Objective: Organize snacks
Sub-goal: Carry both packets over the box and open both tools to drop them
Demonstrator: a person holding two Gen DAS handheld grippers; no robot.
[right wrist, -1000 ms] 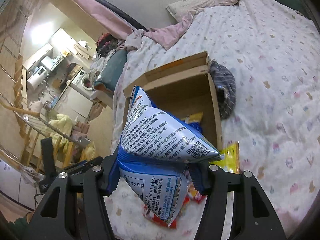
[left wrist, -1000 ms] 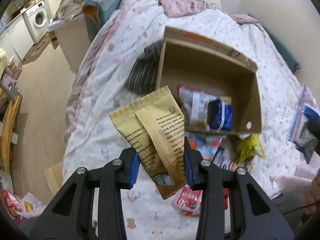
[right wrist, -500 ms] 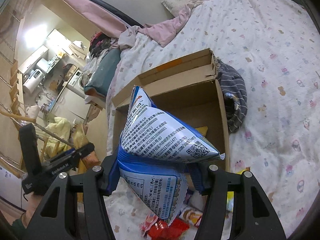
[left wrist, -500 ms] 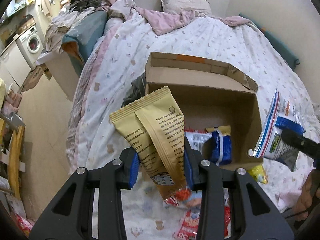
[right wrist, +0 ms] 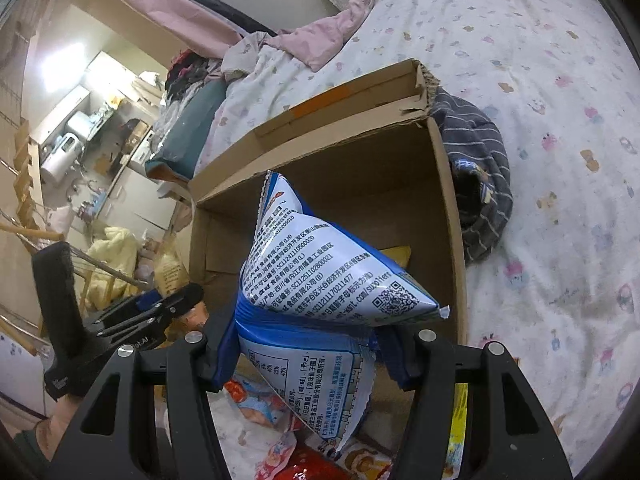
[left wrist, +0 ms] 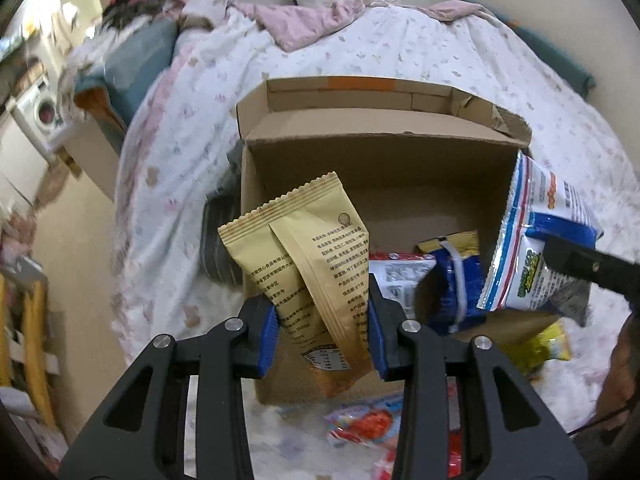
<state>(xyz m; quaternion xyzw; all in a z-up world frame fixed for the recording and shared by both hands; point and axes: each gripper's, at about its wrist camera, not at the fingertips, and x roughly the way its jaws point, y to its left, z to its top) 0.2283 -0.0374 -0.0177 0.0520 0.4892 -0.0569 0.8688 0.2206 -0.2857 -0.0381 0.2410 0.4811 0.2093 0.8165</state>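
My left gripper point(left wrist: 323, 332) is shut on a tan snack pouch point(left wrist: 308, 256), held upright over the near left corner of an open cardboard box point(left wrist: 360, 148) on the bed. My right gripper point(right wrist: 306, 344) is shut on a blue and white snack bag point(right wrist: 320, 276), held over the box's point(right wrist: 360, 160) near edge; this bag also shows at the right in the left wrist view point(left wrist: 536, 252). Inside the box lie a blue and white packet point(left wrist: 452, 276) and a white packet point(left wrist: 396, 276).
Loose snack packets lie on the bed in front of the box: red ones point(left wrist: 360, 424) and a yellow one point(left wrist: 540, 344). A striped dark garment point(right wrist: 476, 196) lies against the box's side. Pink bedding point(left wrist: 312, 20) and a pillow are at the far end. The bed edge drops to the floor at left.
Both grippers have moved forward toward the box with their bags; the box now fills more of both views. The blue and white bag now hangs over the box's right side.
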